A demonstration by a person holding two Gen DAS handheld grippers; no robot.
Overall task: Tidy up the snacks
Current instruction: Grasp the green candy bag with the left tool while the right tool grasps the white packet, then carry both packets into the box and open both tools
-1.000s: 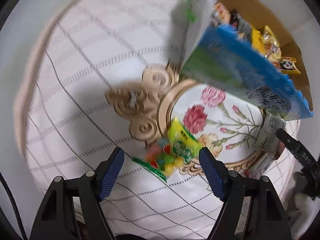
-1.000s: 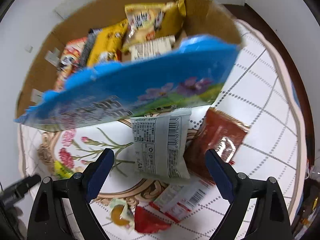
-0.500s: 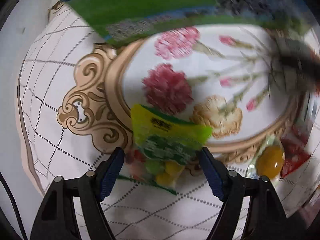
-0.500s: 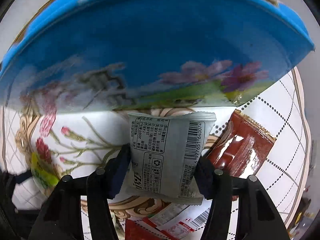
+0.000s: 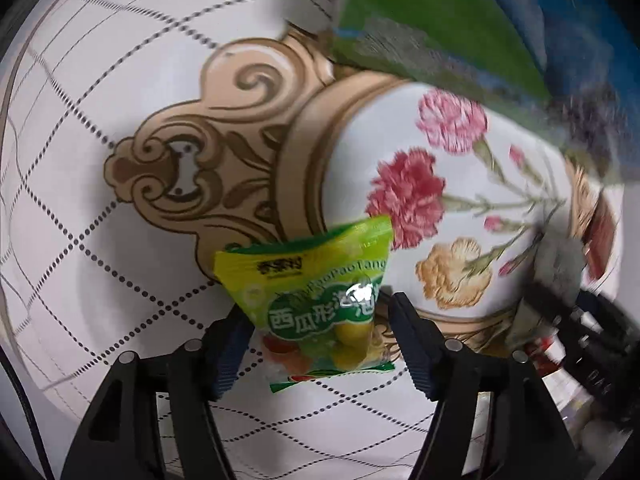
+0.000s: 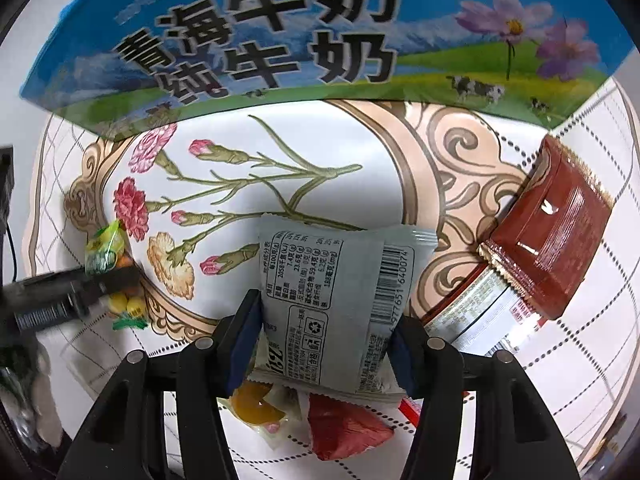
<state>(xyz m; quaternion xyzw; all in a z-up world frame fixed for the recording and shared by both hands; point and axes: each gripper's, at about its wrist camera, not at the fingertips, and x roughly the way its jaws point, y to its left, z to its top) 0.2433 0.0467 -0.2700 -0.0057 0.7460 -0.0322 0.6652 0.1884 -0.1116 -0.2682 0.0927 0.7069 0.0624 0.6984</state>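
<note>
Right wrist view: right gripper (image 6: pixel 322 344) pinches grey snack packet (image 6: pixel 336 304), jaws easing apart; red packet (image 6: pixel 552 232) and milk carton (image 6: pixel 320 36) visible only here | Left wrist view: left gripper (image 5: pixel 318 334) closing around green candy bag (image 5: pixel 316 300) on floral tablecloth (image 5: pixel 100 128) | Change: a second ago both stood wide.

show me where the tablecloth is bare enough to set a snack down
Bare: the checked cloth left of the scroll ornament, and the flower medallion between the milk box and grey packet. Crowded: under that packet and right of it, by the red pack.
</note>
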